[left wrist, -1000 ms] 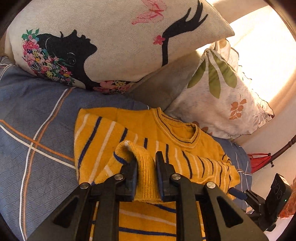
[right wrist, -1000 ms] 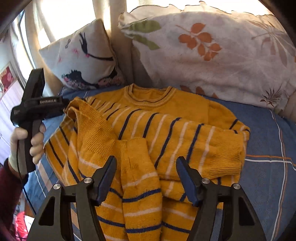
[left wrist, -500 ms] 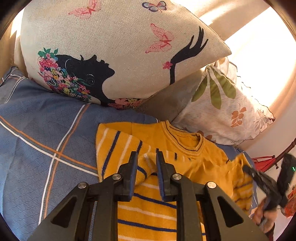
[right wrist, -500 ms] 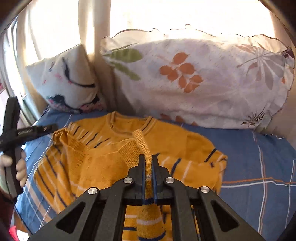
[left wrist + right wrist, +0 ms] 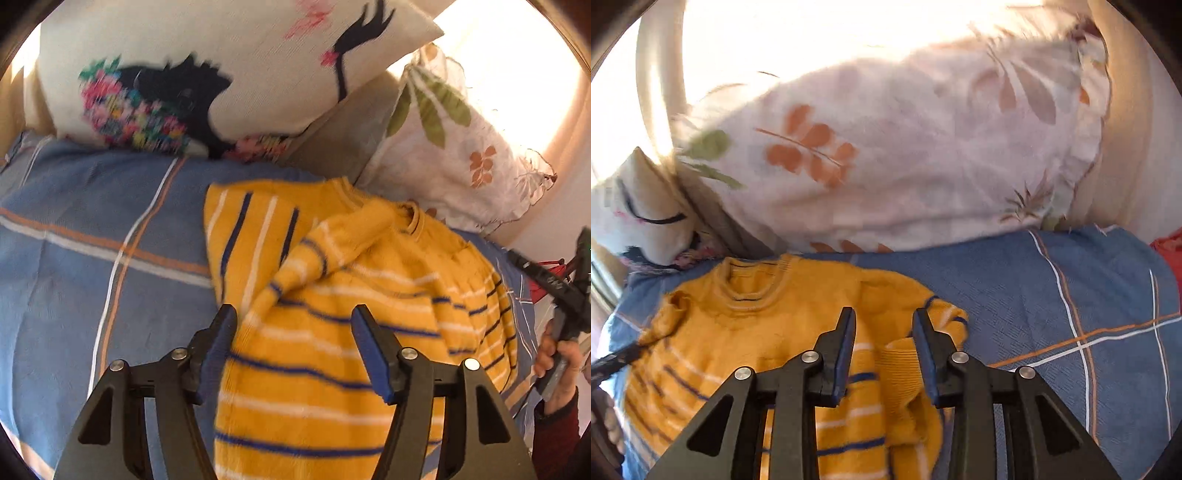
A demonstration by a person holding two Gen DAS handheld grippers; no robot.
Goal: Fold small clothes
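A: Both tongs are spread and hold nothing. The left gripper (image 5: 293,349) hangs over the sweater (image 5: 332,314), which lies on the blue bedspread (image 5: 92,258) under both tools.

B: And the right gripper (image 5: 884,354)?

A: Its jaws straddle a sleeve cuff (image 5: 901,365) without pinching it.

B: The risk?

A: That cuff stands up in a loose hump, so I'd guess the sleeve could slide back out. The left sleeve (image 5: 321,254) lies crooked ahead of the left tongs; pressing it flat may crease it.
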